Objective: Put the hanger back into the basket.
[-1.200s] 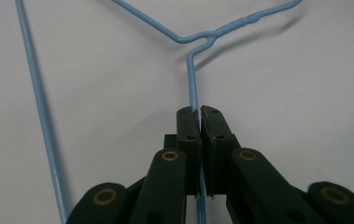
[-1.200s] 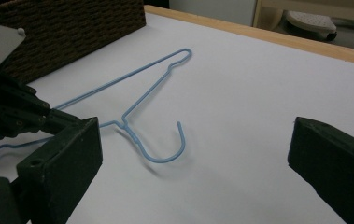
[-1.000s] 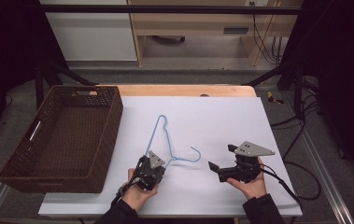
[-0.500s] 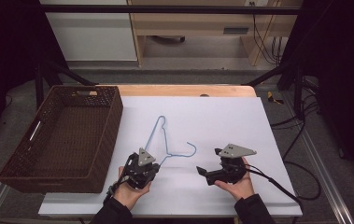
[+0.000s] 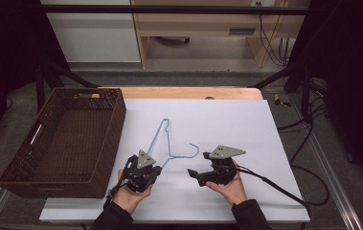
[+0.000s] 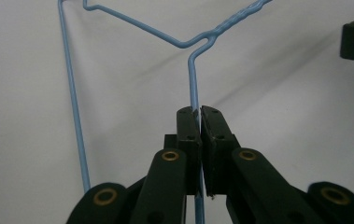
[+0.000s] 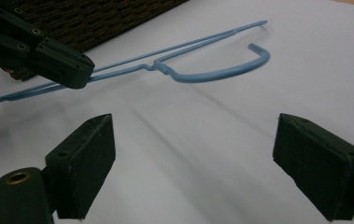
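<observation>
One blue wire hanger [image 5: 167, 143] lies over the white sheet of the worktop [image 5: 246, 124], just right of the single brown wicker basket [image 5: 64, 139], which has nothing in it. The left claw [image 5: 154, 168] is clamped on the hanger's wire near one lower corner; the left gripper view shows its two pads pressed together with the thin blue rod [image 6: 194, 84] pinched between them, and the frame seems to be lifted slightly off the sheet at that end, though how far is hard to tell. The right claw [image 5: 192, 173] stands with its jaws wide apart and nothing between them; they have just been closing a little but grip nothing. In the right gripper view the curved hook [image 7: 230, 70] of the hanger sits ahead of and above the open pads, well short of them. The step in hand looks like bringing the second claw in to take the hanger at or near its hook and twisted neck, so that both hands carry it. That calls for advancing the right claw toward the hook, lining the pads up on either side of the thin wire, and closing squarely, since so slim a rod can slip out. Count: one hanger, one basket, two claws.
</observation>
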